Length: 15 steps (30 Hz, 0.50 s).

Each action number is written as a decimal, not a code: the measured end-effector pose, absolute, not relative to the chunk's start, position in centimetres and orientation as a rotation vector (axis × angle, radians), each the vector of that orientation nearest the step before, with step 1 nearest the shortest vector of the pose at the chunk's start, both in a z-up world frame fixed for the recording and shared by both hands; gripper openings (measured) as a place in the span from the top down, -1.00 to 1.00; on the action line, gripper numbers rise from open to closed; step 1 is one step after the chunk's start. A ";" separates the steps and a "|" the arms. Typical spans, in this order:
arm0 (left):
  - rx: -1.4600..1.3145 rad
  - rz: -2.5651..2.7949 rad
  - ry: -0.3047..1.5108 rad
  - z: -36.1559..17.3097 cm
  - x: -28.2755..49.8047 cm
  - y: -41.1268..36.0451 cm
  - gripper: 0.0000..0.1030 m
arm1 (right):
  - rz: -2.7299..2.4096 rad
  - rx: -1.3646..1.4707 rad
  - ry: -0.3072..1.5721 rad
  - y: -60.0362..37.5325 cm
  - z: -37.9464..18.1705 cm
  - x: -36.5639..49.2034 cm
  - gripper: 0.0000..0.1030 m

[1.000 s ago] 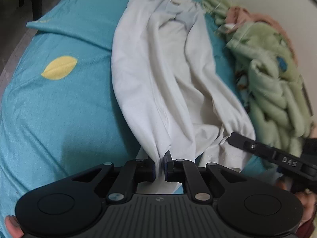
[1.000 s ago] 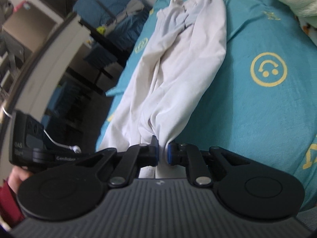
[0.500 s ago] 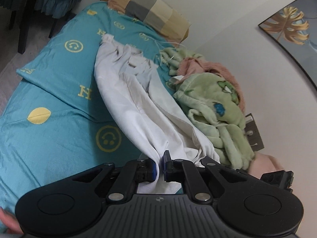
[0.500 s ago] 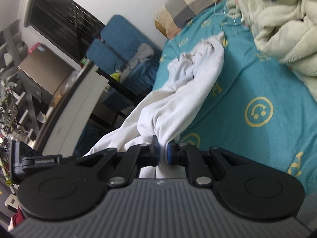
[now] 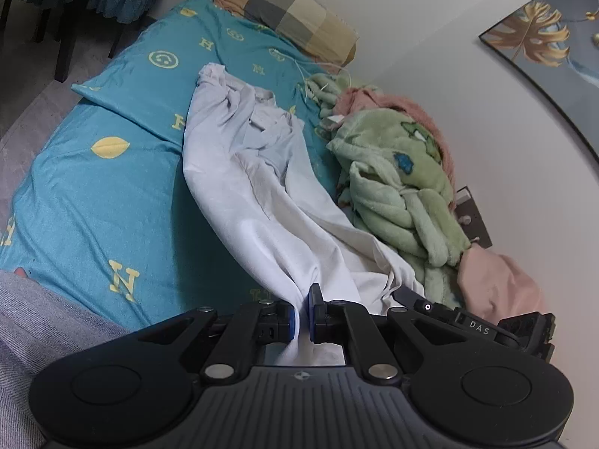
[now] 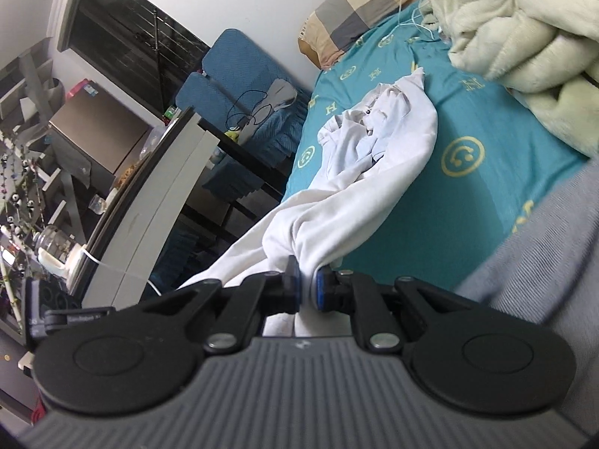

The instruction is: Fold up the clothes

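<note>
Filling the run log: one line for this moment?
left tongs: shut on white garment | right tongs: shut on white garment | far end on teal bedsheet

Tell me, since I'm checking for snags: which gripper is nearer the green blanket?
Right. The right gripper sits just beside the green blanket; the left gripper holds the white garment farther away.

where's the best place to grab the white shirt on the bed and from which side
Take the white shirt by its near edge, coming in from the foot of the bed. That edge is bunched and lifted, while the far collar end lies crumpled on the sheet. The left gripper and right gripper are each shut on a gathered corner of that near edge, which looks like a sound hold.
</note>
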State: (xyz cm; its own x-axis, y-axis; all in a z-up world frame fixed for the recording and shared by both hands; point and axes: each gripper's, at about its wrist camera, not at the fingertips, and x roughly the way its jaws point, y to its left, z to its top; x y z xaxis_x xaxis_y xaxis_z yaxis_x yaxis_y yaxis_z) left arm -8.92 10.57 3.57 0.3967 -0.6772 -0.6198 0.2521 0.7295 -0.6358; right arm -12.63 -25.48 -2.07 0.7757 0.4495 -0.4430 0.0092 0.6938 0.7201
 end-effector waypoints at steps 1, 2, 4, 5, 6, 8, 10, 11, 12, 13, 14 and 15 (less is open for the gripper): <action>-0.497 -0.618 0.989 3.8 -8.7 10.7 0.87 | 0.264 0.777 0.646 -25.5 -2.0 -12.4 0.78; -0.506 -0.618 0.978 4.1 -8.4 10.7 0.87 | 0.262 0.779 0.643 -25.6 -1.9 -12.3 0.78; -0.515 -0.617 0.959 4.6 -6.9 10.4 0.87 | 0.259 0.777 0.631 -25.8 -1.4 -11.3 0.78; -0.519 -0.617 0.951 4.9 -6.1 10.2 0.87 | 0.257 0.772 0.624 -26.0 -1.1 -10.7 0.78; -0.520 -0.616 0.942 5.2 -5.2 9.9 0.87 | 0.255 0.766 0.618 -26.1 -0.8 -9.8 0.78; -0.518 -0.614 0.925 5.5 -3.0 9.2 0.87 | 0.245 0.762 0.615 -26.7 -0.4 -7.7 0.78; -0.510 -0.606 0.901 5.8 -0.4 8.4 0.86 | 0.230 0.758 0.617 -27.2 -0.1 -5.3 0.78; -0.503 -0.599 0.887 5.8 1.0 7.9 0.86 | 0.220 0.756 0.619 -27.5 -0.2 -4.0 0.78; -0.496 -0.591 0.875 5.8 2.5 7.5 0.86 | 0.209 0.754 0.621 -27.8 -0.2 -2.6 0.78; -0.486 -0.583 0.865 5.6 4.1 6.9 0.85 | 0.198 0.751 0.623 -28.0 -0.2 -1.3 0.78; -0.473 -0.576 0.855 5.4 5.7 6.4 0.85 | 0.187 0.749 0.625 -28.3 -0.4 0.2 0.78; -0.463 -0.568 0.847 5.0 7.3 5.8 0.85 | 0.178 0.741 0.627 -28.6 -0.6 1.5 0.78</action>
State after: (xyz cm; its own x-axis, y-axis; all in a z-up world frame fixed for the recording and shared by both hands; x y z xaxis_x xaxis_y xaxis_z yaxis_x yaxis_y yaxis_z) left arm 7.34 5.84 5.00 0.5320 -0.6329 -0.5626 0.2798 0.7585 -0.5886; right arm 1.55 -28.61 -0.61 0.8041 0.3645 -0.4697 0.0641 0.7323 0.6780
